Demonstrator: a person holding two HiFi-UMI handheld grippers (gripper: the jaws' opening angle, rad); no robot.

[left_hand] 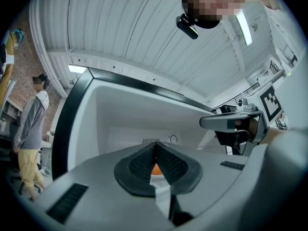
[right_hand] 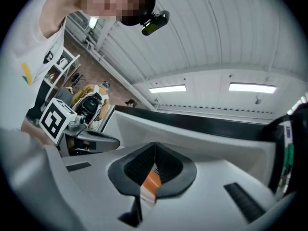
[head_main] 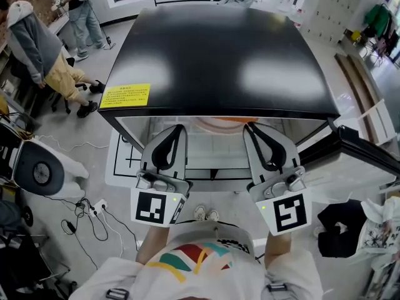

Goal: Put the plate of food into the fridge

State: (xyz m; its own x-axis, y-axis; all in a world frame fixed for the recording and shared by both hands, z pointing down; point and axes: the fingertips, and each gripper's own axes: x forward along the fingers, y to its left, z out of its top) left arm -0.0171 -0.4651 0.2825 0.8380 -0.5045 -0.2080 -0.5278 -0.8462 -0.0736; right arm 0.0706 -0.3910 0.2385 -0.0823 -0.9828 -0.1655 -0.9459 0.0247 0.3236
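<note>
I am gripping the plate (head_main: pixel 219 122) by its rim, left tool (head_main: pixel 177 131) and right tool (head_main: pixel 251 130) both clamped there (stiff, likely breakable and slick, so opposite sides).

The head camera looked steeply down from above the fridge (head_main: pixel 212 55), over its black top, onto the left gripper (head_main: pixel 175 133) and the right gripper (head_main: pixel 253 133) at its open front. Each gripper camera sat close behind its own jaws and faced into the fridge, tilted up toward the ceiling. Both shared the fridge's white inside, and each caught the other gripper at its side.
</note>
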